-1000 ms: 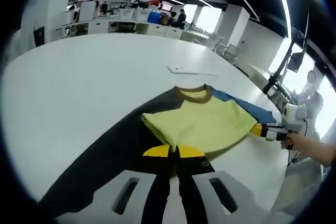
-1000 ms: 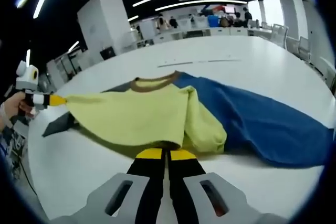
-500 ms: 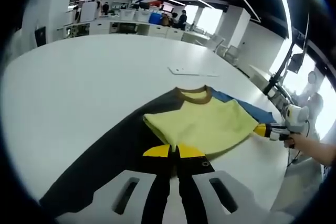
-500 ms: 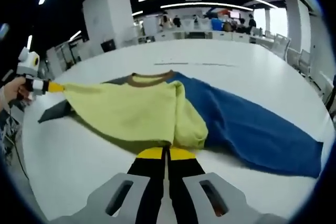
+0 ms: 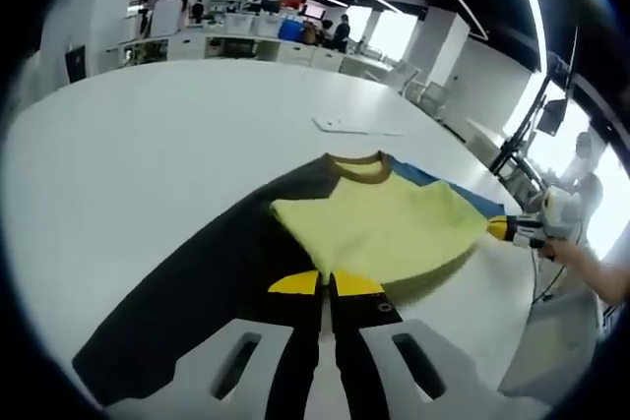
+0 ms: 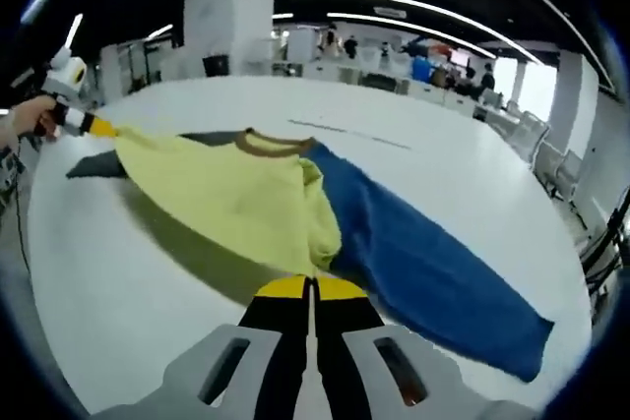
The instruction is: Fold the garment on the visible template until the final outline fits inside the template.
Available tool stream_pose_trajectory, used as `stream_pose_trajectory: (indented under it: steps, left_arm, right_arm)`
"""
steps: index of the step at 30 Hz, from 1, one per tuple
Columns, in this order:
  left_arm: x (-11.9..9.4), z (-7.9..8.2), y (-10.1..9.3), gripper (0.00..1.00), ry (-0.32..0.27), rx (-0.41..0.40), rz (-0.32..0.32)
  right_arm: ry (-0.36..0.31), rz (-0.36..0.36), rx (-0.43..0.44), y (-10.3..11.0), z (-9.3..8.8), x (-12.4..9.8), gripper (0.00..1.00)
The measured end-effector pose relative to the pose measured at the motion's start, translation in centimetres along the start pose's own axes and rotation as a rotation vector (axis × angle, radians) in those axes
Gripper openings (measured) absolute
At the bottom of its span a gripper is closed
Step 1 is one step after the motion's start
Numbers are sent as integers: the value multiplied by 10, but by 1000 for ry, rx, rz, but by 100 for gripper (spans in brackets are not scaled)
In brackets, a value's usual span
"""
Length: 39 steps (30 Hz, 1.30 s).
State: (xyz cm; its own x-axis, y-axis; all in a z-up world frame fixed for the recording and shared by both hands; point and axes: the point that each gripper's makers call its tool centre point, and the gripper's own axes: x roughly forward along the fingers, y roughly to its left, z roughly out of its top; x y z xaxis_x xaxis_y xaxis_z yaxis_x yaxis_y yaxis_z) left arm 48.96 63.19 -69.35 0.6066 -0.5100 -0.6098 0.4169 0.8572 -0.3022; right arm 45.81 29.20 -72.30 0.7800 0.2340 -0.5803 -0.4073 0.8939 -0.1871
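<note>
A colour-block sweatshirt (image 6: 295,204) lies on a white table (image 5: 148,145), its yellow body lifted and stretched between the two grippers. The left gripper (image 5: 326,283) has its jaws closed together on the yellow hem, and the right gripper (image 6: 311,288) is likewise clamped on the hem's other corner. A dark grey sleeve (image 5: 187,302) runs flat across the table in the left gripper view; a blue sleeve (image 6: 433,282) stretches away in the right gripper view. The brown collar (image 5: 359,166) faces the far side, near a thin flat template (image 5: 354,128) farther back.
</note>
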Motion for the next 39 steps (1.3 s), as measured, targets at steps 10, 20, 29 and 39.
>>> stream_pose_trajectory:
  steps: [10,20,29,39]
  left_arm:
    - [-14,-31,-14,0,51,33,-16]
    - [-35,-52,-26,0,80,67,-29]
    - [-49,-75,-36,0,107,73,-39]
    - [-68,-101,-48,0,129,59,-43]
  right_arm:
    - [7,80,-161,18,-5,-27,1]
    - [65,166,-298,38,-28,-52,1]
    - [102,214,-332,51,-43,-67,1]
    - [153,269,-341,65,-66,-94,1]
